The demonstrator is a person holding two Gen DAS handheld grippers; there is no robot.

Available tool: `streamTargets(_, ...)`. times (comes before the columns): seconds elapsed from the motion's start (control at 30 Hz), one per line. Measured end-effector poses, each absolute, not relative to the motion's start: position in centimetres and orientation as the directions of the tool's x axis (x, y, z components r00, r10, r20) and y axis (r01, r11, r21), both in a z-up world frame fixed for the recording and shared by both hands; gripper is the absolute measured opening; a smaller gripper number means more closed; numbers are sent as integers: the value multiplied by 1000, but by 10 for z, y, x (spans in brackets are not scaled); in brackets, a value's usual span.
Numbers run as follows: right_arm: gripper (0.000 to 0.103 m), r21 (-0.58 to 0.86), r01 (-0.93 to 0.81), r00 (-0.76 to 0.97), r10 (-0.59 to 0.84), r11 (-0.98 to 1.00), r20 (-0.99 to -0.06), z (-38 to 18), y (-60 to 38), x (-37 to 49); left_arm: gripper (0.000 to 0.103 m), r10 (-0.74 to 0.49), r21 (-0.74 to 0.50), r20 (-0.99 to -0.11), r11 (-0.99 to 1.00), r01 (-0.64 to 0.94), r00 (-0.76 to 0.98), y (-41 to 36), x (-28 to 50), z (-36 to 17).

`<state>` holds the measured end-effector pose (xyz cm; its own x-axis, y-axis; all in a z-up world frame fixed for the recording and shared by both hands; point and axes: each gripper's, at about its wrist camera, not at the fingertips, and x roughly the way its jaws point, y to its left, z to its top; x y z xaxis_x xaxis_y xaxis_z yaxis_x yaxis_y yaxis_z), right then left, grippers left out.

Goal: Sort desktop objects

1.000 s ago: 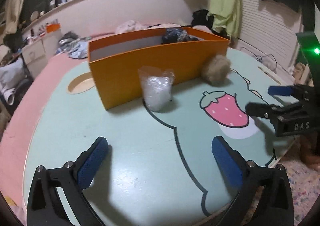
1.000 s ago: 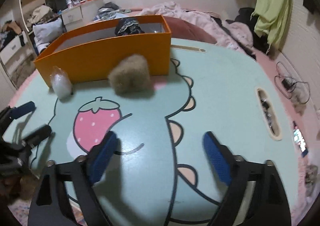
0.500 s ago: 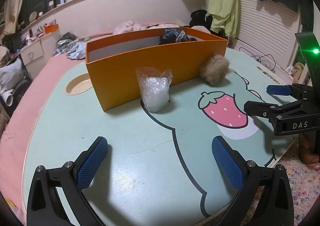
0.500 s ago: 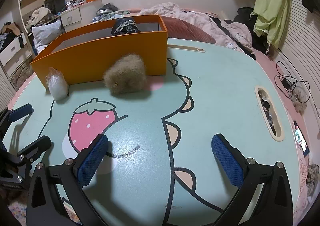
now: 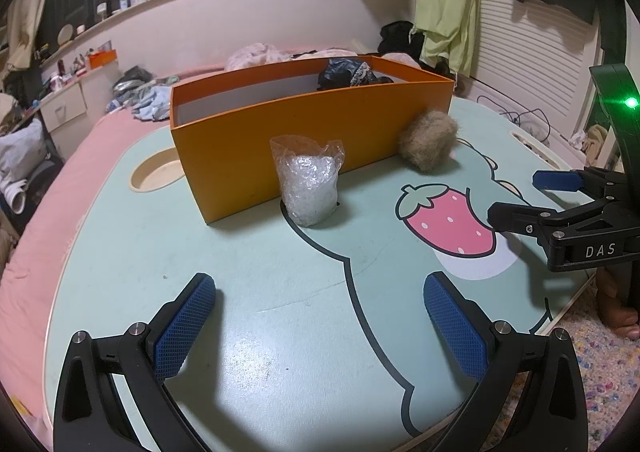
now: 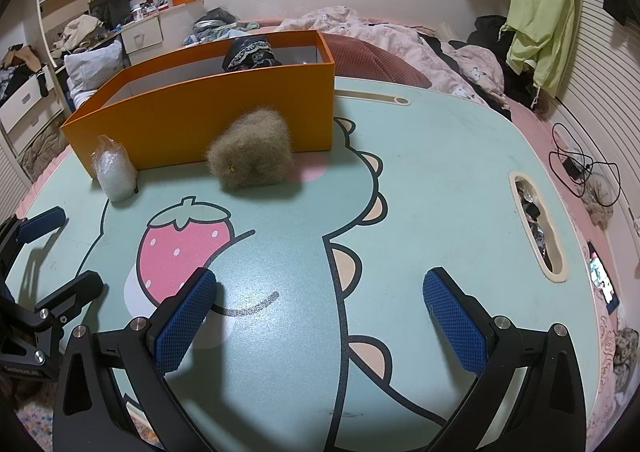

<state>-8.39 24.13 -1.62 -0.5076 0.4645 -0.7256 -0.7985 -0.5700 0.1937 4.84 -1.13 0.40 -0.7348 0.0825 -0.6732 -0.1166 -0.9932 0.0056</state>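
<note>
With both the left gripper [image 5: 320, 322] and right gripper [image 6: 320, 312] spread empty, the crinkly clear plastic bag [image 5: 309, 183] (light, upright) could topple against the orange cardboard box [image 5: 280, 140] under a careless pinch.

My left hand-held gripper [image 5: 318, 322] pads: blue, cross-hatched rubber. Mint-green printed table [image 5: 280, 332]: smooth, semi-gloss. Orange cardboard box [image 5: 280, 144]: matt. Clear crinkled plastic bag [image 5: 310, 182]: glossy.

Mint cartoon-print table [image 5: 120, 268] bearing orange box [image 5: 280, 156], plastic bag [image 5: 310, 186], fur ball [image 5: 430, 144].
</note>
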Motion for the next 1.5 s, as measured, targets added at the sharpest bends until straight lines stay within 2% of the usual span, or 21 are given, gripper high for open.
streamTargets(1.5, 103, 190, -772, -531, 452, -606, -716, -10, 244, -93, 103, 84, 6, -671, -993, -118, -736, -11, 49, 4)
